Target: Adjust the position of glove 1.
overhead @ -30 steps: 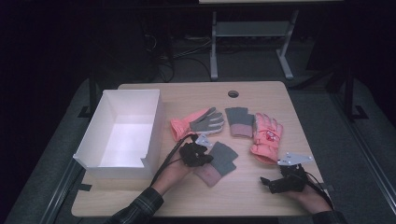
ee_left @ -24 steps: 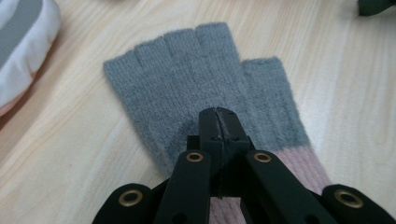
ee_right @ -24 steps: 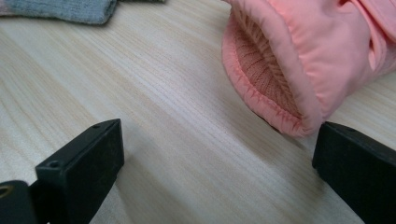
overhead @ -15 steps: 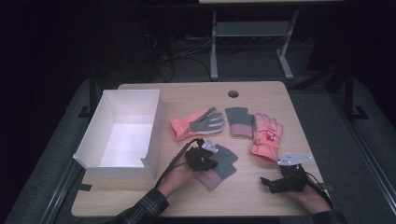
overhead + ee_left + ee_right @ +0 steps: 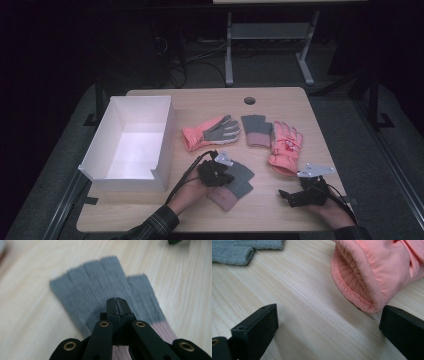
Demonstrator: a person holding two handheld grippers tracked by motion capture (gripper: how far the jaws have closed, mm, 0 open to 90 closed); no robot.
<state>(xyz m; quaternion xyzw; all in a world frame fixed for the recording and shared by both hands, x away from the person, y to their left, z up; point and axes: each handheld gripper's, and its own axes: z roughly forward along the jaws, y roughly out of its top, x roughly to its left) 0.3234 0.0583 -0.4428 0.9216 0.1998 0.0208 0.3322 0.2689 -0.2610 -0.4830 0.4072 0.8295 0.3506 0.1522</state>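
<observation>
Right, table: a light wooden table [image 5: 300, 210] with a white box [image 5: 131, 142] open at its left side and gloves spread across the middle and front.
Left gripper: the left gripper [image 5: 220, 172] sits over the grey knit glove [image 5: 237, 182] near the front edge; in the left gripper view [image 5: 117, 302] its jaws are pressed tight together, tips low over the glove's palm, and whether they pinch any of the knit I cannot tell.
Grey knit glove: lying flat just right of the box's front corner, pink cuff [image 5: 222, 199] toward the person, short open fingers pointing away; in the left gripper view it fans out ahead of the jaws [image 5: 100, 290].
Right gripper: the right gripper [image 5: 287, 196] rests at the front right, jaws spread wide with bare wood between them.
Pink padded glove: the pink padded glove [image 5: 285, 147] lies just beyond the right gripper; its ribbed cuff opening [image 5: 359, 282] gapes toward the jaws, close to the right-hand one but apart from it.
Other gloves: a pink-and-grey glove [image 5: 210, 132] lies beside the box, and a second grey glove [image 5: 256, 130] lies between it and the padded one.
Hands: the left hand [image 5: 192, 187] and a plaid sleeve [image 5: 155, 225] come in from the bottom edge.
</observation>
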